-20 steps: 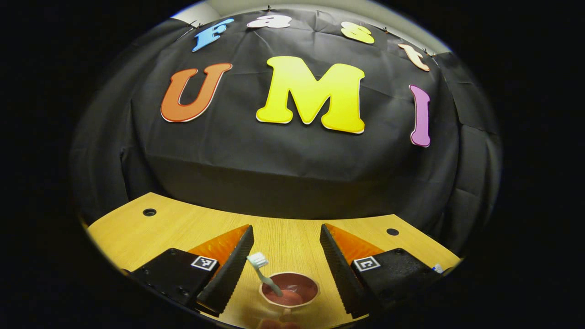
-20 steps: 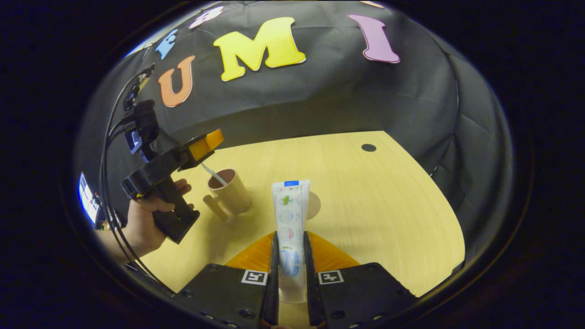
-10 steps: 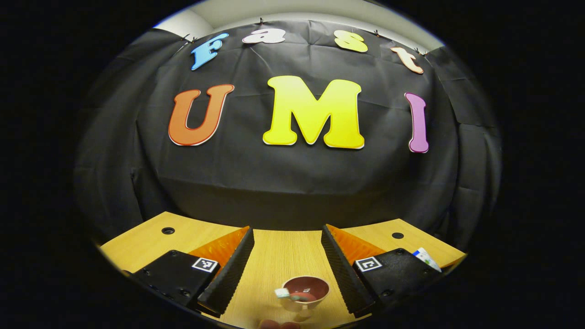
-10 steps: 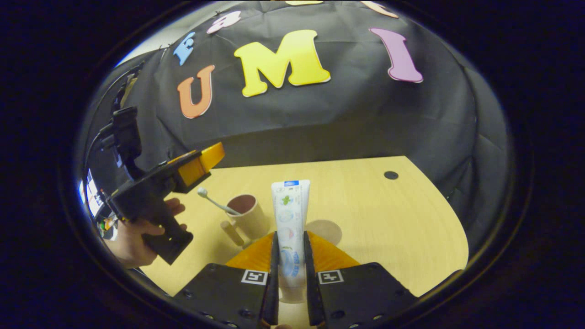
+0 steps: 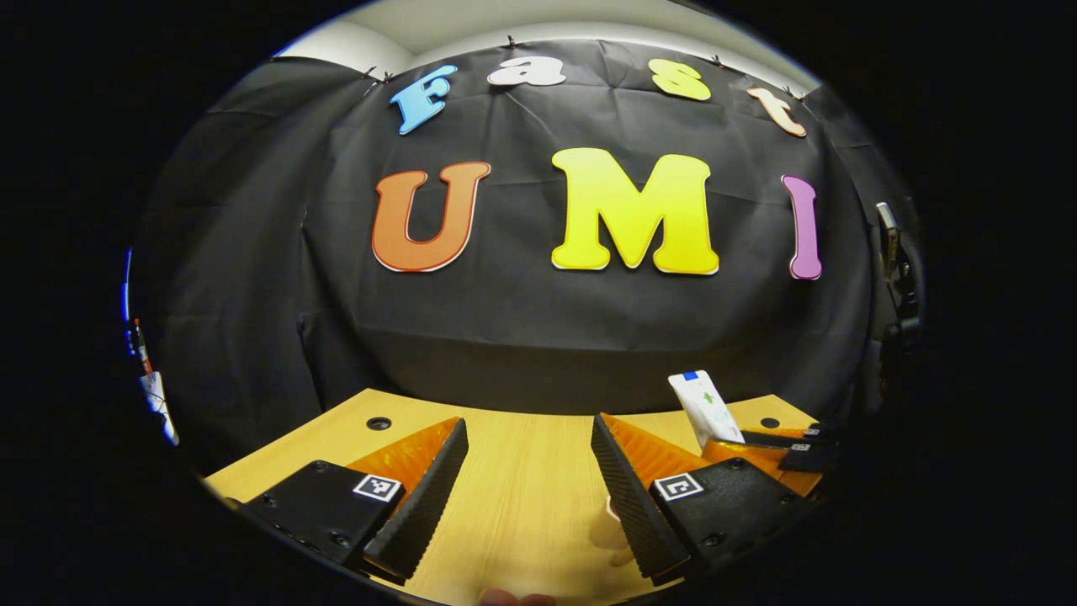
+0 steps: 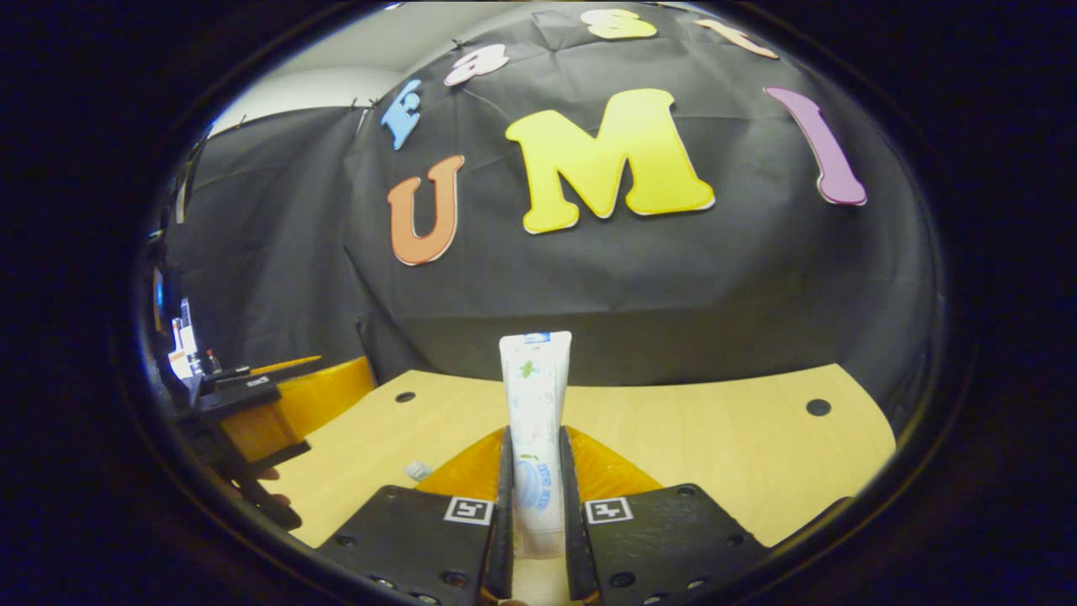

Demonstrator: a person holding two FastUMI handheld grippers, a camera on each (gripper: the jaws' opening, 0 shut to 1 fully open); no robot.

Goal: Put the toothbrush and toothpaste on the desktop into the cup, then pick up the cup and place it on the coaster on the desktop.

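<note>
- My right gripper has its fingers clamped on the white printed toothpaste tube, upright above the pale wooden desk, ready for dropping in.
- My left gripper hangs fingers wide, empty.

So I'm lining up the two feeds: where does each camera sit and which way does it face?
Left gripper view: rides the left tool, facing the booth wall across the desk; its open fingers show.
Right gripper view: rides the right tool, facing the same wall; its fingers clamp the toothpaste.
Shared: desk, toothpaste, and each shows the other tool.
</note>
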